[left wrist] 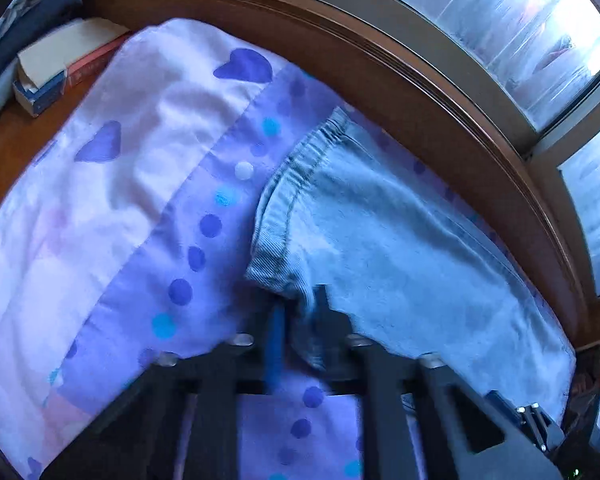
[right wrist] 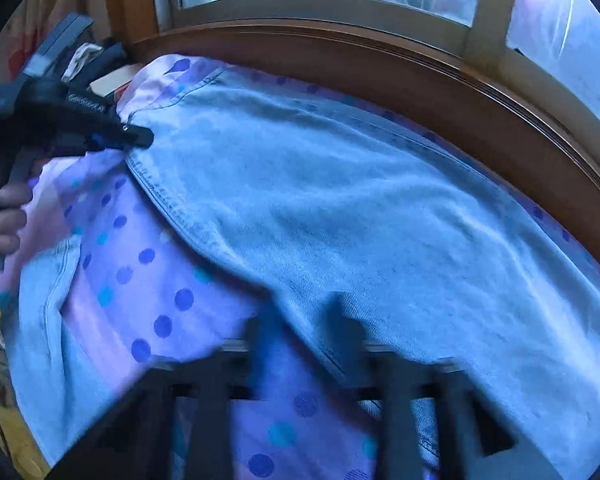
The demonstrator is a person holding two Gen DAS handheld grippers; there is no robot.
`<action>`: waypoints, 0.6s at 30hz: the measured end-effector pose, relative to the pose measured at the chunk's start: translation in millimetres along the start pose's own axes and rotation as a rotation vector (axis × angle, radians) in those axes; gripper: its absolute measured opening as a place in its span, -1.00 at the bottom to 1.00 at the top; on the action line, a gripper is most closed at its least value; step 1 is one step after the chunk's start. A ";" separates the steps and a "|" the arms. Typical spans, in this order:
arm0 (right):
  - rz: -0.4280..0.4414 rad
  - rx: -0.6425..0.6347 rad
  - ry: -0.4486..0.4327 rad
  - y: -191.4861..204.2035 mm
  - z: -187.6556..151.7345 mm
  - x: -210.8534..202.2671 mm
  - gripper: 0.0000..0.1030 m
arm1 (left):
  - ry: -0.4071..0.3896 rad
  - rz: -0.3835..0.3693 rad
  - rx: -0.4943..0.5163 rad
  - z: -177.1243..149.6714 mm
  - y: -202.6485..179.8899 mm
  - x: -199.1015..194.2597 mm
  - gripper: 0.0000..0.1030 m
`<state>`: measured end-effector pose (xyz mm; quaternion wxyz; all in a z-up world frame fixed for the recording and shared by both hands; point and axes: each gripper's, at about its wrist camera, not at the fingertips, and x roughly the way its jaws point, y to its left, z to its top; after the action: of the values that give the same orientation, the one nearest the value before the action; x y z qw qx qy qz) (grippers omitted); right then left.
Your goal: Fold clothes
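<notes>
Jeans (right wrist: 340, 216) lie spread on the dotted sheet (left wrist: 148, 264), along the wooden ledge (left wrist: 440, 120) under the window (left wrist: 520, 20); one hem drapes toward you at left. Left gripper (left wrist: 300, 320) is pinched on denim at the waistband corner. Right gripper (right wrist: 300, 328) looks pressed together on the denim edge, though blur hides the pads. No earlier view to compare. For a clean fold, lift both corners together, keep the cloth taut between them, and align the edges before you let go.

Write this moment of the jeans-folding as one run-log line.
left claw: shut on jeans edge | right claw: shut on jeans edge | jeans: spread on dotted sheet
</notes>
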<state>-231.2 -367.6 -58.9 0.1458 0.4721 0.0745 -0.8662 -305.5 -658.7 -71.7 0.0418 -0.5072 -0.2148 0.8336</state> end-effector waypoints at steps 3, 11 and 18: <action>0.070 0.047 0.002 3.9 7.2 -6.2 -0.89 | -0.030 0.008 0.006 2.4 0.0 -11.7 -0.83; 0.106 0.001 0.038 18.4 2.4 4.3 -0.63 | -0.007 0.057 -0.006 5.1 -4.8 26.4 -0.76; 0.161 -0.016 0.000 34.1 -7.8 -24.0 -0.13 | -0.057 0.099 0.038 3.0 -4.1 5.7 -0.53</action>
<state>-201.6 -393.4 -42.7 0.2186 0.4754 0.0432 -0.8511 -311.4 -654.3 -73.5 0.0039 -0.4926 -0.1746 0.8526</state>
